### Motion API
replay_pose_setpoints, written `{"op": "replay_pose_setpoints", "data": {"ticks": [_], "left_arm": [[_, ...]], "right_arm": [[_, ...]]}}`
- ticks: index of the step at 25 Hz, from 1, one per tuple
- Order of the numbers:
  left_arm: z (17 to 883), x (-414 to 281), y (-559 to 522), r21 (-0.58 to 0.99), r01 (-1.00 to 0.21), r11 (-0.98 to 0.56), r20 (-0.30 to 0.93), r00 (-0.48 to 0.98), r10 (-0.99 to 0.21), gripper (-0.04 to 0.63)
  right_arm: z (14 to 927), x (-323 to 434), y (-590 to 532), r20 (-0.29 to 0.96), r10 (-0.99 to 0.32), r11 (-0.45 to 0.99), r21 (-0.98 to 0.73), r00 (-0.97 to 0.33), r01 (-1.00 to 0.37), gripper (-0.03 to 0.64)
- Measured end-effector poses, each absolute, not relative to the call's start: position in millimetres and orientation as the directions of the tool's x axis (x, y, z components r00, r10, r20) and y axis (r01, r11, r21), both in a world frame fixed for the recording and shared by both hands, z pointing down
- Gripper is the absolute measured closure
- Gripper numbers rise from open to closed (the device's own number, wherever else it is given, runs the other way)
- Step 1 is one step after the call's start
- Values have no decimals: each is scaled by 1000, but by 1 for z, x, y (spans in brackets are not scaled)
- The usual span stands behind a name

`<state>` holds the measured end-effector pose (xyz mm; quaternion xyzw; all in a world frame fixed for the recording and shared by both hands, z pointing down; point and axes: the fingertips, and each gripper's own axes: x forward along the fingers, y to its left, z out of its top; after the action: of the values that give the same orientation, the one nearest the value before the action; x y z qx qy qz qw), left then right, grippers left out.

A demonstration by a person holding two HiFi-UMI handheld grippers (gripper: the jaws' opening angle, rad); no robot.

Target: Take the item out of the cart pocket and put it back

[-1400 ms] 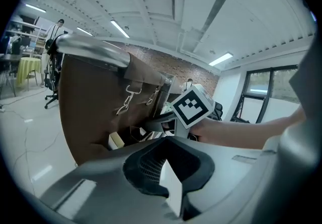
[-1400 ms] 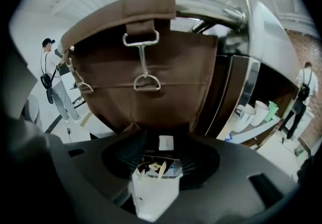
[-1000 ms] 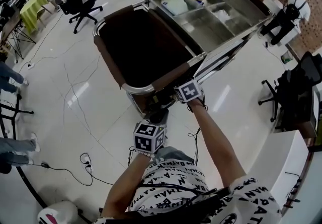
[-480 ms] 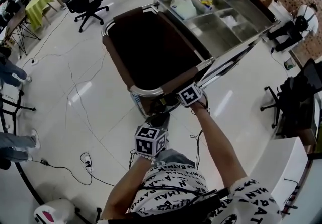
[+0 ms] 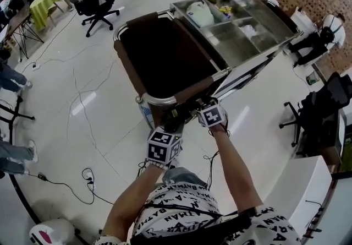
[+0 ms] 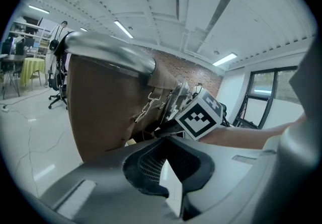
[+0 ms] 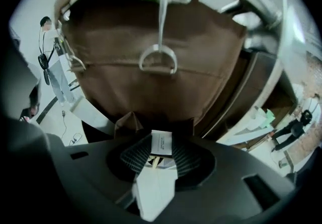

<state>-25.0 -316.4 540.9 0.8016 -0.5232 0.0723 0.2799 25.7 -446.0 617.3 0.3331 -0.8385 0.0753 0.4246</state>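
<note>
R gripper [image 7: 162, 150]: fingers [image 7: 136, 158] closing, ribbed pads touching both edges of a small white printed card [image 7: 161, 142]. Card stands upright just in front of the brown fabric bag [image 7: 161, 82] at the near end of the cart [image 5: 148, 99]. L gripper [image 6: 166, 142]: fingers together, nothing between, just beside the R one, below the chrome rail [image 6: 108, 52].

print on white card [image 7: 161, 142] too small to read, btm end hidden.
</note>
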Motion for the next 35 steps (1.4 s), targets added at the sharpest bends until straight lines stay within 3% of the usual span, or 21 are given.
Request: {"op": "replay_pose_setpoints", "data": {"ticks": [11,18,35], "left_arm": [[520,-18,-274,358,-851,-384,374,507,-777,595],[517,-17,-202,371,-812,-451,350,572,-742,595],[514,-28,-90,486,-762,-428,289,602,-744,595]], "right_arm": [[529,62,-382,595,-671,645,175,-442,-744,477],[497,83,-286,501,-744,537,54,-442,-842,477],[492,95,-91,439,-772,448,-135,-459,-884,479]]}}
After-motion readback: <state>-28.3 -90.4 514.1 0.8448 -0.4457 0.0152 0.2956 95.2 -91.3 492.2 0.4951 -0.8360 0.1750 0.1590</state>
